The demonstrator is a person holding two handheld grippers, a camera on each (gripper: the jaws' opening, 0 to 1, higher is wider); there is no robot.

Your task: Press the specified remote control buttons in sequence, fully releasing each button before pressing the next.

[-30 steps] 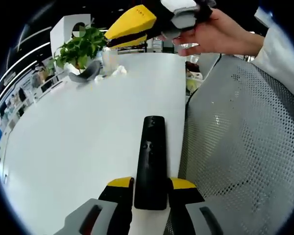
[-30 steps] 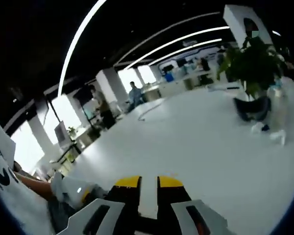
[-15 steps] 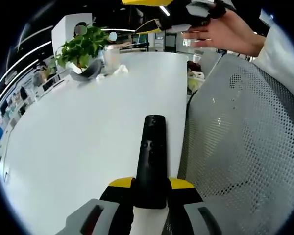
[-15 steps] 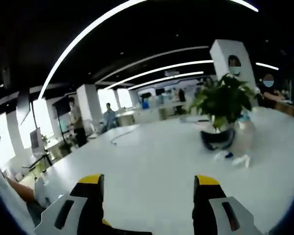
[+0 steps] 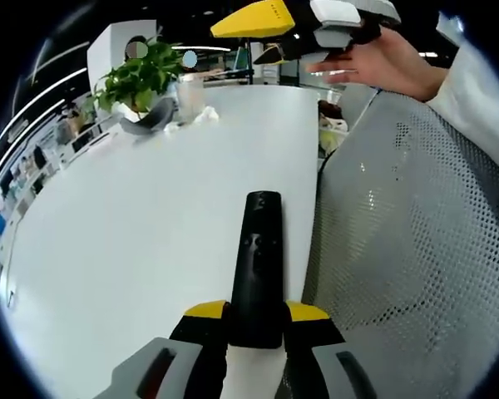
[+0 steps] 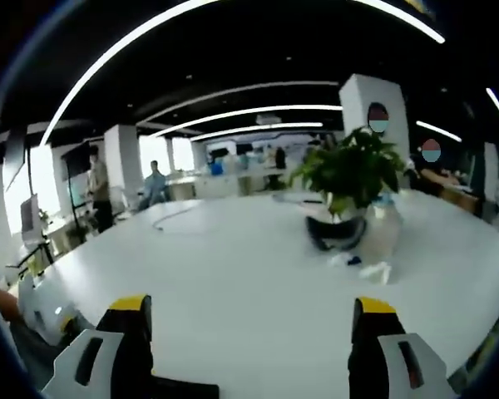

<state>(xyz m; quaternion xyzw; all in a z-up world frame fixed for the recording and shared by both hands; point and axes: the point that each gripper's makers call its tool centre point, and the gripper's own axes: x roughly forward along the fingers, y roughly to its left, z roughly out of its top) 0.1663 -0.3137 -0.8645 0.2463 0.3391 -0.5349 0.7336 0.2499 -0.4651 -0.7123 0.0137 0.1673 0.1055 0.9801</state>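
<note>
Since the earlier frames the right gripper had spread its jaws from nearly together to wide apart, with nothing between the yellow tips, and its view had levelled out over the white table. In the left gripper view the same gripper hung high over the table's far edge, held by a hand in a pale sleeve.

The left gripper was clamped on the near end of the black remote control; its yellow tips pressed against both long sides. The remote control lay lengthwise on the table, close to the right edge, pointing away toward the far side, with small buttons showing on its upper face. Just beyond that right edge stood a grey mesh chair back.

Near the table's far left corner sat a potted plant with a clear container and some crumpled white bits beside it; the right gripper view showed the plant too.
</note>
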